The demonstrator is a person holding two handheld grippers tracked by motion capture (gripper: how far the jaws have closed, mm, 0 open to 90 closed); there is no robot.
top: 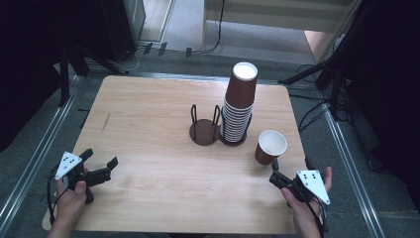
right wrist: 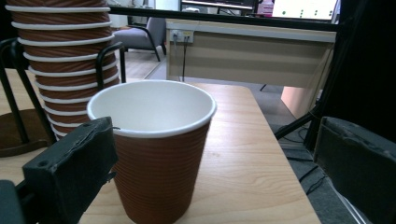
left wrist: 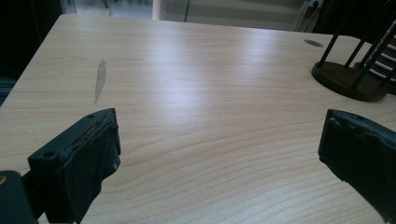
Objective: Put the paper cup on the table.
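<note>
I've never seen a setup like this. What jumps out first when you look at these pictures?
The tall leaning stack of ribbed brown paper cups stands out first, set in a dark wire holder at the middle of the pale wooden table. Next comes a single brown paper cup standing upright near the table's right edge, with the open right gripper just in front of it. The left gripper, also open, hovers at the near left.

At lower left of the high view, the black left hand-held gripper (top: 101, 163) is wearing a grey three-cornered plate with dark dots; the matching right hand-held gripper (top: 274, 171), lower right, is trailing a black cable.
</note>
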